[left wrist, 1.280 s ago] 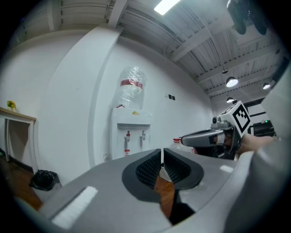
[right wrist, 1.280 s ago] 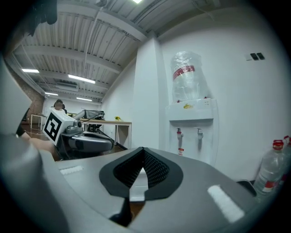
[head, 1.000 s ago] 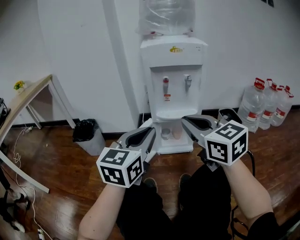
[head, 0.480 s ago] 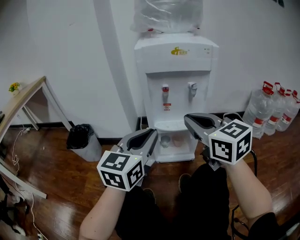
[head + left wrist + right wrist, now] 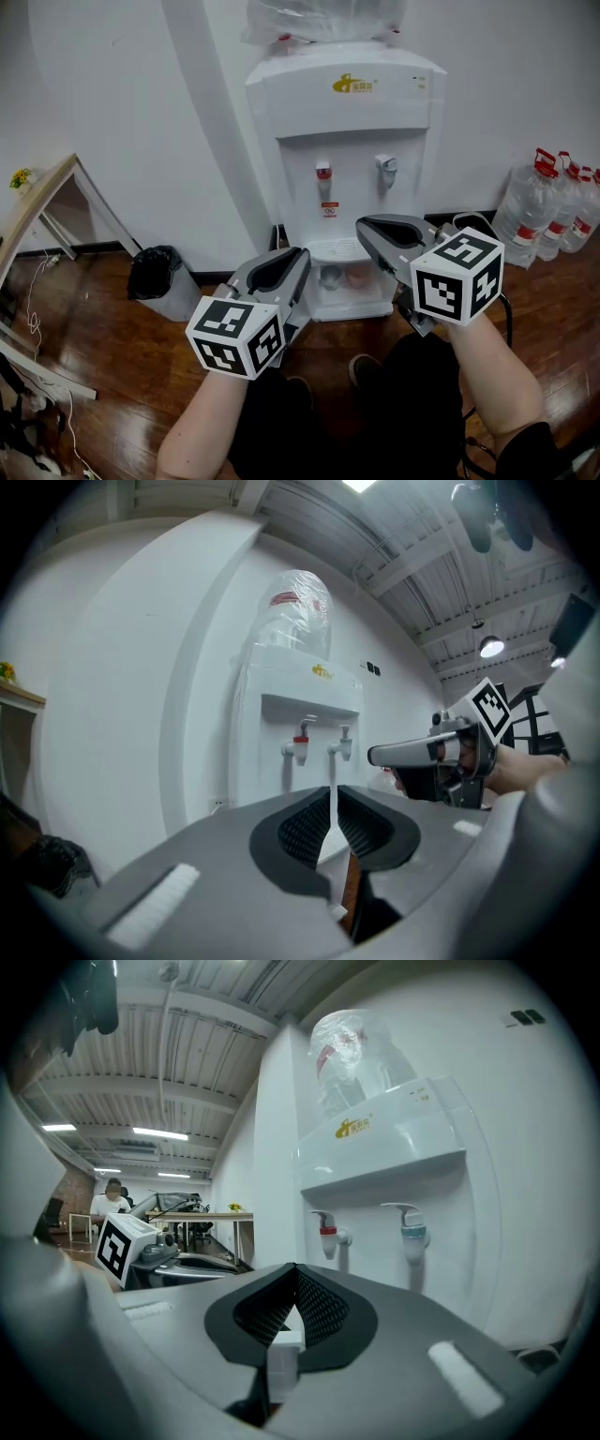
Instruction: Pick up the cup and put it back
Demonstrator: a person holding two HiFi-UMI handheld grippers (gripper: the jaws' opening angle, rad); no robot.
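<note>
- The water dispenser [image 5: 347, 141] stands against the white wall.
- A greyish cup [image 5: 329, 277] and a pinkish cup [image 5: 357, 277] sit side by side on the water dispenser's low shelf, under its taps.
- The left gripper [image 5: 300, 255] is in front of the water dispenser. Its jaws are pressed together with nothing between them.
- The right gripper [image 5: 362, 226] is in front too, jaws pressed together, empty.
- A black bin [image 5: 159, 278] is left of the water dispenser.
</note>
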